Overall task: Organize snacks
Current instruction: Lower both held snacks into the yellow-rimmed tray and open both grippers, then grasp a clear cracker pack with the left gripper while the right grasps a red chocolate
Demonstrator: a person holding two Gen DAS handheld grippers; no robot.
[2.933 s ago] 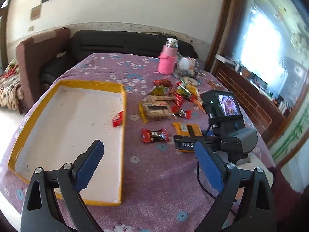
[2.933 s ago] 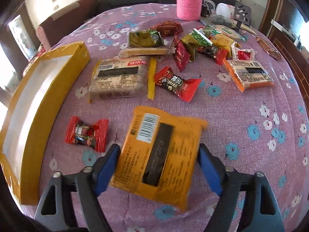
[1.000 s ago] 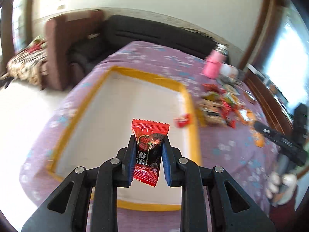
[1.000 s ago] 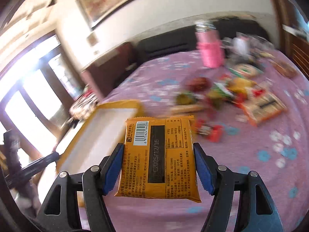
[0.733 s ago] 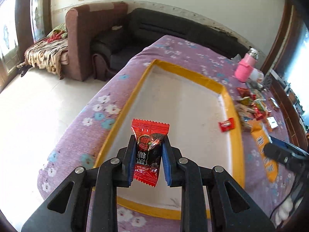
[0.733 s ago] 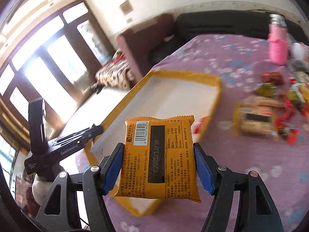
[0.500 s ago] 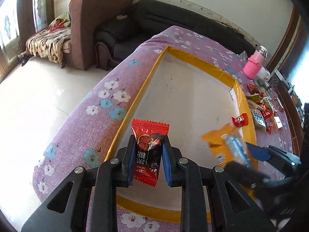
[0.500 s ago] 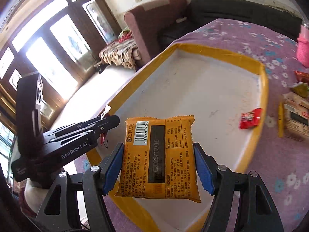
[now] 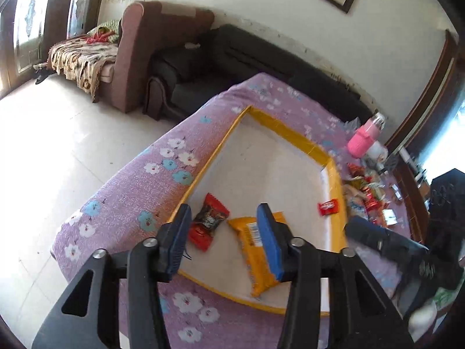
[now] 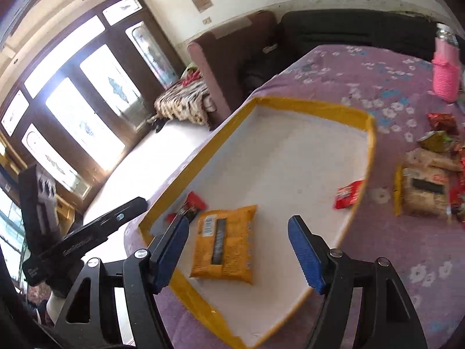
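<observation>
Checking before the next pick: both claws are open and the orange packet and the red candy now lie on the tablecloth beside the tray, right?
Not quite. Both claws, left and right, are open, but the orange packet and red candy lie inside the tray, not on the tablecloth. The right wrist view shows it.

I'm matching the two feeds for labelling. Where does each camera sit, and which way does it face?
Left wrist: on the left gripper, angled down at the yellow-rimmed white tray; its blue-padded fingers show, the right gripper beside.
Right wrist: on the right gripper, angled down at the tray; the left gripper at the edge.
Shared: tray, orange snack packet, red candy, purple floral tablecloth.
</observation>
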